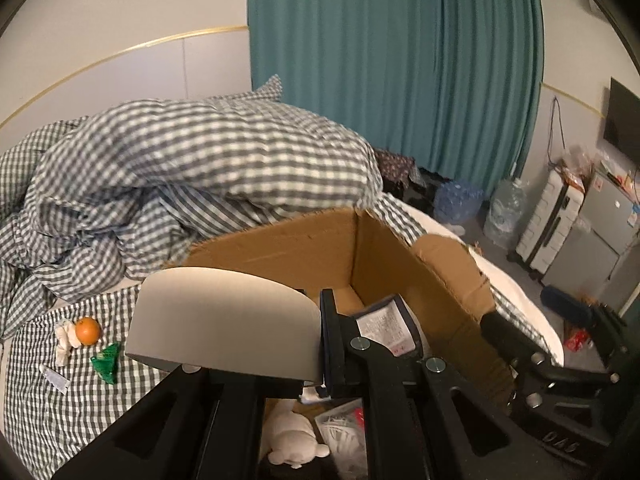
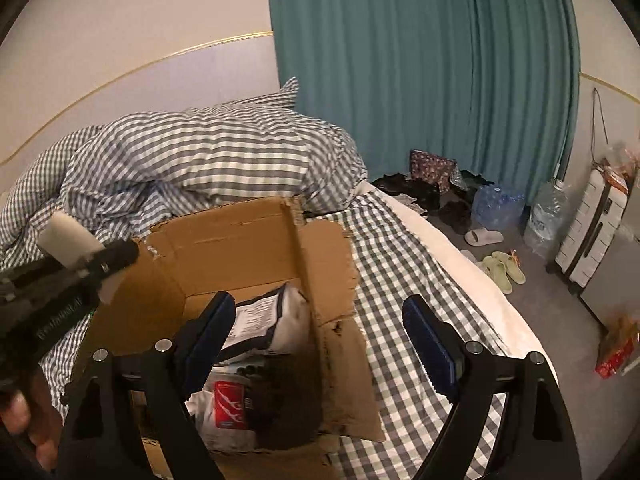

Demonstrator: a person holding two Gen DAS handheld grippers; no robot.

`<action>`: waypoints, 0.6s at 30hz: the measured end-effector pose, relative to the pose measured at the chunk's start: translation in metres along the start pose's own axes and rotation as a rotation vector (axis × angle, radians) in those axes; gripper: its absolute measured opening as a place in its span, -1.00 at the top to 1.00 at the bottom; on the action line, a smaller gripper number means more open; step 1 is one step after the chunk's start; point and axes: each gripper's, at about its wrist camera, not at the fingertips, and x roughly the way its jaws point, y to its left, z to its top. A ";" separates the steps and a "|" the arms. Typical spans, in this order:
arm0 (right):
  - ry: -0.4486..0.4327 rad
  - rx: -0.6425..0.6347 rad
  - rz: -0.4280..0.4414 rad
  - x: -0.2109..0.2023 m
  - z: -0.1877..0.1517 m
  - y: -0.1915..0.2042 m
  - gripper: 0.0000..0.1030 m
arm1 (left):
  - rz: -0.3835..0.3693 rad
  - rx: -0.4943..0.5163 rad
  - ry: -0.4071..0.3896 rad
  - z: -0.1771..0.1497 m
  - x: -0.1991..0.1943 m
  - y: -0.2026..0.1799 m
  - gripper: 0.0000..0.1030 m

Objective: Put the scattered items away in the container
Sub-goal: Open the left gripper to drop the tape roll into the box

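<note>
Checked bedding [image 2: 400, 264] covers the bed, teal curtain [image 2: 420, 80] at upper right of frame. Cardboard box [image 2: 248, 248] sits mid-frame, flaps up, packets inside. Left gripper [image 1: 324, 340] clamped shut on a pale flat pad [image 1: 224, 324] over the box. Right gripper [image 2: 316, 336] jaws spread, nothing between them. Orange [image 1: 87, 330], green wrapper [image 1: 107, 362], small tube [image 1: 54, 378] lie loose at lower left.

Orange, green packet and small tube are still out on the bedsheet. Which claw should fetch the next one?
Right. The right claw is open and empty above the box. The left claw is shut on a white object it must drop first.
</note>
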 end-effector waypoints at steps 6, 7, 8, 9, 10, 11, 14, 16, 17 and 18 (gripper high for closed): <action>-0.011 0.008 -0.009 -0.004 0.002 -0.004 -0.66 | -0.016 -0.002 0.032 -0.002 0.005 -0.002 -0.24; -0.012 0.008 -0.008 -0.005 0.003 -0.004 -0.66 | -0.021 -0.005 0.026 -0.002 0.003 -0.001 -0.44; -0.014 0.007 -0.008 -0.006 0.003 -0.003 -0.66 | -0.019 -0.009 0.010 -0.002 -0.001 0.001 -0.66; -0.016 0.005 -0.009 -0.007 0.004 -0.001 -0.66 | -0.014 -0.012 -0.005 -0.001 -0.005 0.002 -0.70; -0.018 0.002 -0.008 -0.008 0.005 0.000 -0.66 | -0.007 -0.012 -0.013 0.000 -0.009 0.003 -0.73; -0.021 0.001 -0.007 -0.008 0.006 0.002 -0.66 | -0.002 -0.012 -0.014 0.002 -0.010 0.005 -0.77; -0.030 -0.005 -0.004 -0.013 0.009 0.008 -0.66 | 0.010 -0.021 -0.017 0.004 -0.014 0.012 -0.88; -0.038 -0.009 -0.008 -0.016 0.010 0.012 -0.66 | 0.015 -0.027 -0.014 0.006 -0.017 0.019 -0.96; -0.042 -0.010 -0.009 -0.018 0.011 0.015 -0.66 | 0.013 -0.033 -0.009 0.006 -0.019 0.023 -0.98; -0.047 -0.011 -0.009 -0.020 0.012 0.017 -0.66 | 0.006 -0.039 0.002 0.007 -0.019 0.026 -1.00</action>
